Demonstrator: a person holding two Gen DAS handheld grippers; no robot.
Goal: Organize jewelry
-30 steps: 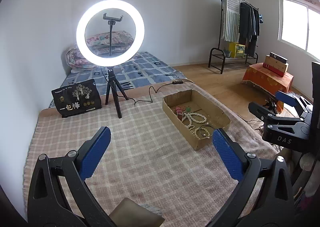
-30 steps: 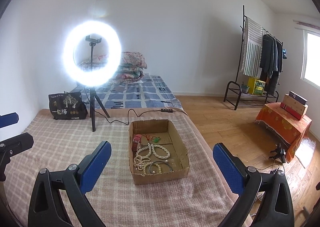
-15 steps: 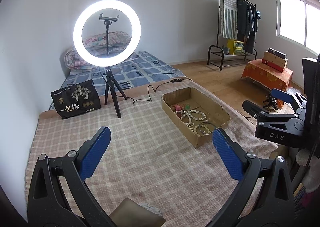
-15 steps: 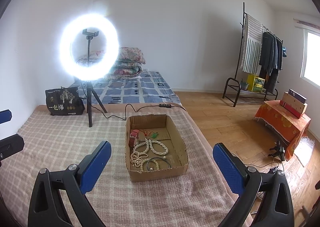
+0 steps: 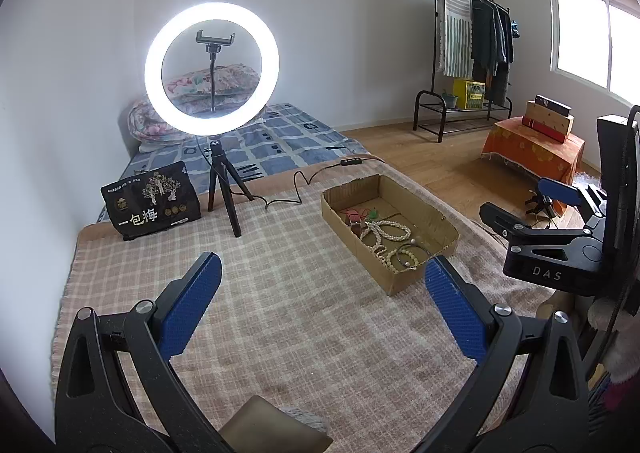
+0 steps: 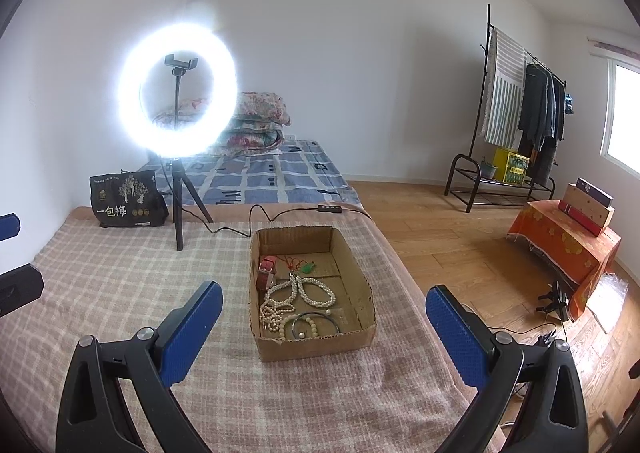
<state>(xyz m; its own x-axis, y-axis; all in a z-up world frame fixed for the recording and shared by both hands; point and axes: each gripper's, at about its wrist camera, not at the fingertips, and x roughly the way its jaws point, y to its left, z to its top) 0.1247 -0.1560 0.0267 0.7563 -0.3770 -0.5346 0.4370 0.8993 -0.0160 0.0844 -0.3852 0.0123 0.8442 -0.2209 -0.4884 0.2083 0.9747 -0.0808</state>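
Jewelry: I see pale bead necklaces (image 6: 298, 295), a beaded bracelet (image 6: 310, 327), a red strap (image 6: 266, 273) and a green pendant on red cord (image 6: 307, 267), all lying inside the cardboard box (image 6: 362, 285).
Cardboard box: open-topped, sitting on the checked blanket (image 6: 120, 273) near its right edge; the strap and pendant lie toward the far end, the beads toward the near end.
Right gripper (image 6: 324, 327): I hold it above the blanket just short of the box's near wall; its blue-padded fingers (image 6: 192, 329) are spread wide with nothing between them.
Left gripper (image 5: 322, 307): above the blanket, left of the box and apart from it; fingers (image 5: 190, 311) spread wide, holding nothing.
Ring light (image 5: 212, 69): lit, on a small tripod (image 5: 224, 193) near the blanket's far edge, its cable (image 6: 256, 219) running behind the box.
Black bag (image 5: 154, 203): upright at the far left corner of the blanket.
Surroundings: mattress (image 6: 260, 177) beyond the blanket, clothes rack (image 6: 520, 125) by the far wall.
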